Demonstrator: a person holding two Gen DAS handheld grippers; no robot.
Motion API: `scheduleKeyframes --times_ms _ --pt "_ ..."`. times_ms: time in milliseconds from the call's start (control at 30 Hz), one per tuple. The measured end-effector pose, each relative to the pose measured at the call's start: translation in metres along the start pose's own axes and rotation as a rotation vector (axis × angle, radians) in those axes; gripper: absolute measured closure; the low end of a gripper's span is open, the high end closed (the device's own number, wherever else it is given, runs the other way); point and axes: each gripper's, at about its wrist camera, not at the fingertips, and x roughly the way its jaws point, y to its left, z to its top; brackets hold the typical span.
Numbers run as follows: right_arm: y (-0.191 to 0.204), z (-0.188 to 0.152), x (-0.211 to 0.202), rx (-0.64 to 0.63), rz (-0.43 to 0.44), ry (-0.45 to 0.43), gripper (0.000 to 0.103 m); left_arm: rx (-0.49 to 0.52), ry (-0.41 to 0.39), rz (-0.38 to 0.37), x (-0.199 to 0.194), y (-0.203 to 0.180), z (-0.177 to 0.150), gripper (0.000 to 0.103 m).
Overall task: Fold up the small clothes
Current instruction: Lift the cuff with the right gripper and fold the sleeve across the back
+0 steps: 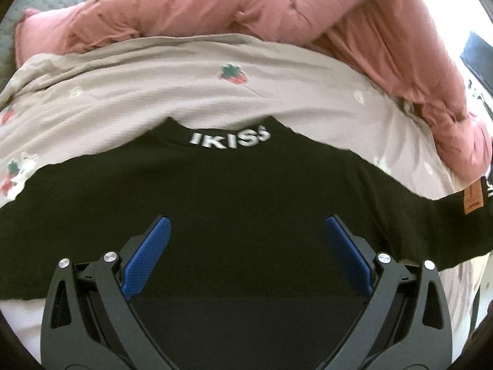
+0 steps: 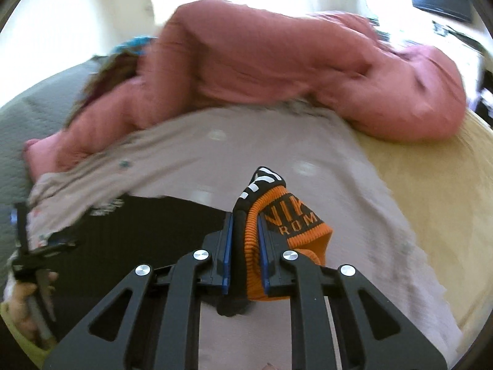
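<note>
You had the black top [image 1: 234,203] lying flat on the pale strawberry-print sheet [image 1: 185,98], and in the left wrist view it filled the middle and lower part of the frame, with its neckline and white letters near the centre. Your left gripper [image 1: 248,240] was wide open above the body of the garment, its blue pads [image 1: 148,252] well apart and holding nothing. I cannot tell if the pads touched the cloth or only hovered over it.

Your right gripper [image 2: 245,240] was closed on the orange-and-black cuff [image 2: 277,215] of one sleeve. In the right wrist view this cuff stood bunched between the fingers, just below the centre of the frame, and it looked lifted off the sheet. The rest of the top lay dark at the lower left of that frame, where the left gripper also showed at the edge.

A pink padded jacket [image 1: 277,15] lay across the upper part of both views, behind the top and apart from it.

I judge that the step in hand was the folding of this sleeve inward over the body. The next move probably calls for you to carry the cuff across toward the middle of the garment and lay it flat, while the left gripper presses the body so it does not slide. The view was blurred, so a slower motion may help.
</note>
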Motion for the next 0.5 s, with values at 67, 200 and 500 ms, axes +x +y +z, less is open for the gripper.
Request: scheduleKeyframes --times_ms 67,200,500 --pt "0.025 0.008 0.008 -0.022 0.06 0.002 0.09 -0.04 -0.012 0.008 -0.007 0.014 0.003 0.009" --pt "0.074 0.013 0.028 -0.06 0.166 0.033 0.09 -0.105 -0.035 0.033 -0.019 0.041 0.008 0.009" --pt "0.168 0.0 0.078 -0.118 0.297 0.122 0.088 -0.206 -0.017 0.039 -0.023 0.08 0.009 0.009"
